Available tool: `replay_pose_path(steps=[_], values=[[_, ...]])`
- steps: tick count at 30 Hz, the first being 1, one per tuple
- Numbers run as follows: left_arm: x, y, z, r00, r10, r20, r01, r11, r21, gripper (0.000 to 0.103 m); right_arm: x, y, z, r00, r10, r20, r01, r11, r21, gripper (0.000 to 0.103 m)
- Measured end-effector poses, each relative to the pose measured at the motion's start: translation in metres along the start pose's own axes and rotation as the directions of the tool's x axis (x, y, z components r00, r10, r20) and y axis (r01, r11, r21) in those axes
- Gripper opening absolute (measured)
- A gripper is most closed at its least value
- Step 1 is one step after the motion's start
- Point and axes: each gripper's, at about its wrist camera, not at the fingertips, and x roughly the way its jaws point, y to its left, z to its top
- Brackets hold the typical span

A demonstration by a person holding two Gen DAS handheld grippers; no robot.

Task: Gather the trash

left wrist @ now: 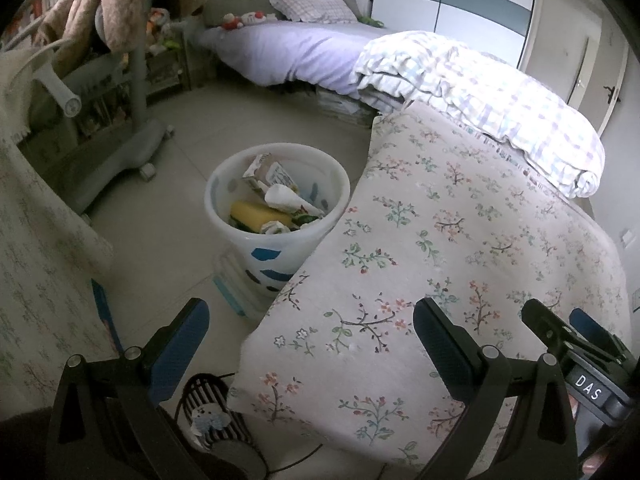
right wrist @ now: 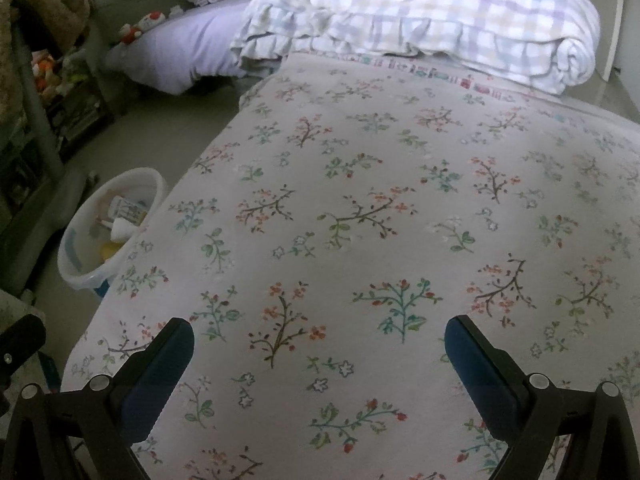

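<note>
My left gripper (left wrist: 310, 334) hangs released and holds nothing, above the edge of the flowered sheet (left wrist: 440, 240); my right gripper (right wrist: 320, 354) is released too, over the same sheet. The white bin (left wrist: 276, 204) stands on the tiled floor (left wrist: 176, 200) just beside the mattress, with the trash (left wrist: 276, 200) inside. A small fan (left wrist: 212, 412) lies below my left fingers. A checked quilt (right wrist: 420, 12) is bundled beyond.

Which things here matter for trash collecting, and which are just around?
For the job:
- white bin on the floor
- yellow sponge and cartons inside it

Just around:
- floral cover
- plaid quilt
- small fan
- plush toys
</note>
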Motion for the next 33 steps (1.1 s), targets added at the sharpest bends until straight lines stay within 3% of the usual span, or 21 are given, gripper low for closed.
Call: replay_pose_path(steps=[33], values=[[-0.0017, -0.0024, -0.0001, 0.999, 0.027, 0.022, -0.027, 1.000, -0.006, 0.103, -0.0010, 0.0091, -0.0008, 1.000, 0.009, 0.008, -0.009, 1.000, -0.019, 0.103]])
